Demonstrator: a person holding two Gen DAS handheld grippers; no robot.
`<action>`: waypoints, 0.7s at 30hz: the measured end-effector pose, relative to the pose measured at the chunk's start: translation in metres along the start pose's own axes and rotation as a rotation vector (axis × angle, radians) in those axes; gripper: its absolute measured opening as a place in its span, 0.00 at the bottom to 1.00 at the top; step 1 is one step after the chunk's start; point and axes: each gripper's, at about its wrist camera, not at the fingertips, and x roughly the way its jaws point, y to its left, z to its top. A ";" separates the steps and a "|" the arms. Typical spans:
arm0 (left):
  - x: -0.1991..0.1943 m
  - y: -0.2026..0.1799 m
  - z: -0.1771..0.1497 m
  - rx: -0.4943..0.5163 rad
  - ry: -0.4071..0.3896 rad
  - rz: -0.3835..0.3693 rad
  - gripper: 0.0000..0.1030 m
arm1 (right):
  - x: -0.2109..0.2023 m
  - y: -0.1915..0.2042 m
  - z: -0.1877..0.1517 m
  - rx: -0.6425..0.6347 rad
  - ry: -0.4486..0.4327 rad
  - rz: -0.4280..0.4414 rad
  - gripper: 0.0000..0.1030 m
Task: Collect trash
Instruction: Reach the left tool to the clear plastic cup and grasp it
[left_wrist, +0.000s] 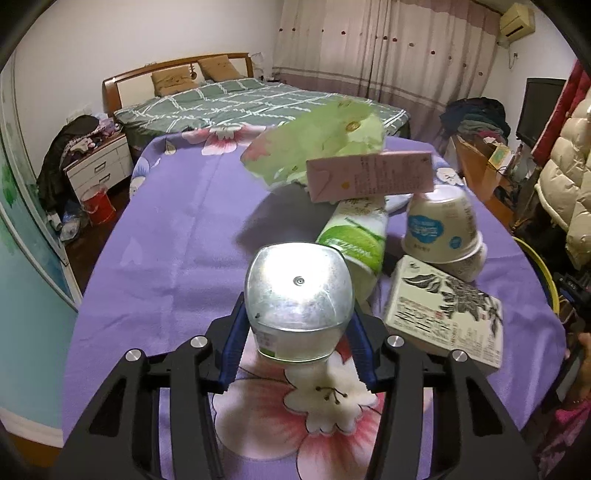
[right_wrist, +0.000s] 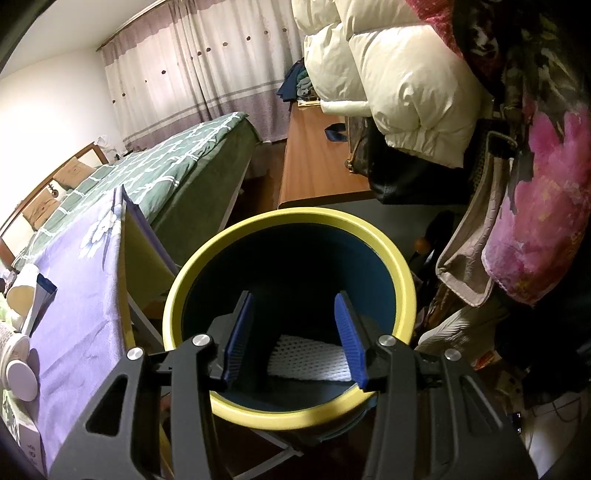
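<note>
Trash is split between table and bin: the left gripper (left_wrist: 297, 325) clamps a silver-bottomed container (left_wrist: 298, 291) above the purple tablecloth (left_wrist: 166, 236), probably for carrying, while the right gripper (right_wrist: 293, 336) hangs open over the yellow-rimmed bin (right_wrist: 291, 221), white mesh wrap (right_wrist: 310, 358) inside.

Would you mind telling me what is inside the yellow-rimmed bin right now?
A white mesh foam sleeve lies in the bin. The right gripper, jaws open and empty, covers part of the bottom; the rest is too dark to judge.
</note>
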 end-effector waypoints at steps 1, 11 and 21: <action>-0.006 -0.002 0.000 0.006 -0.007 -0.002 0.48 | 0.000 0.000 -0.001 0.000 -0.001 -0.001 0.43; -0.054 -0.066 0.021 0.125 -0.070 -0.152 0.48 | -0.018 -0.013 0.001 0.007 -0.037 -0.017 0.42; -0.032 -0.214 0.046 0.345 -0.041 -0.354 0.48 | -0.047 -0.043 0.007 0.031 -0.095 -0.017 0.46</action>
